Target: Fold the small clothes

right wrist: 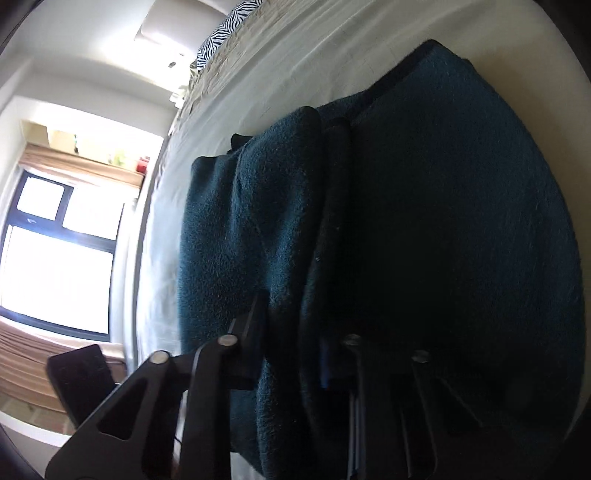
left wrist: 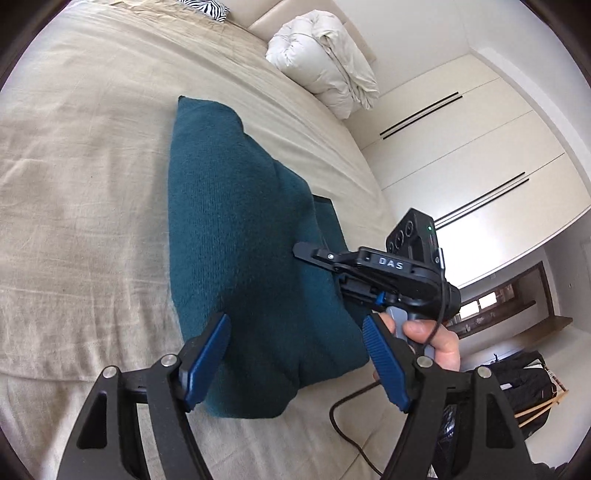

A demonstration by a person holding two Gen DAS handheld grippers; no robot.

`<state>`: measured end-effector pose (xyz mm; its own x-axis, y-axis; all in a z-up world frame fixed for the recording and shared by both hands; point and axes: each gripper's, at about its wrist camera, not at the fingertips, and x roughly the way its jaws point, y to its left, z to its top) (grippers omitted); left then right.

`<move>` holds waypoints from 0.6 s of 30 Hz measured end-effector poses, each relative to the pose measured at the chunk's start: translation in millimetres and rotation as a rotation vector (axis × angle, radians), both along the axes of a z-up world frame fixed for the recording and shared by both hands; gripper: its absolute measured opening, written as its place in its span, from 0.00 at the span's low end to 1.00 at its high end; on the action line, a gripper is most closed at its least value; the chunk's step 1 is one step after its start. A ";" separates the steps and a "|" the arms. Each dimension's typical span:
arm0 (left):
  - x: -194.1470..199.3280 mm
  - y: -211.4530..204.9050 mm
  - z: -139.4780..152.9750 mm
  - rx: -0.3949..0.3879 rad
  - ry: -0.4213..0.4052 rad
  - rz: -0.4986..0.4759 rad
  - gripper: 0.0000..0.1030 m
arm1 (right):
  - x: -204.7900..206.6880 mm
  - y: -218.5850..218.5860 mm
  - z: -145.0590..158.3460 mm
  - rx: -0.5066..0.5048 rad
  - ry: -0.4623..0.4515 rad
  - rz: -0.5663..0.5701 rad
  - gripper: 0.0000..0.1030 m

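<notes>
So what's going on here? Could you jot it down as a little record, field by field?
setting: bed with beige cover
garment: teal knit, partly folded, lying on the bed
left gripper: open, blue pads either side of the knit's near edge, holding nothing
right gripper: shut on a fold of the knit
right hand: holds the right gripper's handle
also on bed: white duvet bundled at the far end, zebra pillow
background: white wardrobe, window

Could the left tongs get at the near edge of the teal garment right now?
Probably yes: the left tongs are open just above the teal garment, nothing between. The right tongs grip its far side.
</notes>
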<state>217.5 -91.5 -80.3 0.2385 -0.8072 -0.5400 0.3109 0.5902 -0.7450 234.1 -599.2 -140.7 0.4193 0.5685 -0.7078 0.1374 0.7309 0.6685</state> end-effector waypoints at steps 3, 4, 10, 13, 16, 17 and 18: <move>-0.8 -0.1 -0.2 -0.010 0.008 0.001 0.74 | -1.3 1.4 11.5 -0.074 -0.032 0.027 0.13; -1.4 -0.6 -0.4 -0.008 0.009 0.000 0.74 | -1.4 2.7 17.0 -0.089 -0.044 0.027 0.13; -3.5 -4.2 0.7 0.007 0.004 -0.013 0.74 | -2.4 -22.4 43.8 -0.115 -0.082 -0.030 0.13; -4.8 -10.7 2.7 0.010 -0.010 -0.017 0.74 | -5.1 -36.3 48.2 -0.145 -0.080 -0.046 0.12; -4.8 -14.1 4.3 0.017 -0.017 -0.021 0.74 | -8.0 -48.2 47.8 -0.158 -0.071 -0.073 0.12; -4.1 -14.7 5.4 0.020 -0.020 -0.021 0.74 | -6.4 -49.0 46.6 -0.161 -0.067 -0.081 0.12; -4.9 -14.6 6.9 0.026 -0.025 -0.022 0.74 | -5.8 -48.9 46.5 -0.165 -0.062 -0.088 0.12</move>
<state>212.6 -106.1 -73.4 0.2346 -0.7982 -0.5548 0.3424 0.6020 -0.7213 228.3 -648.1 -94.2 0.5081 0.4059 -0.7596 0.1678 0.8184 0.5496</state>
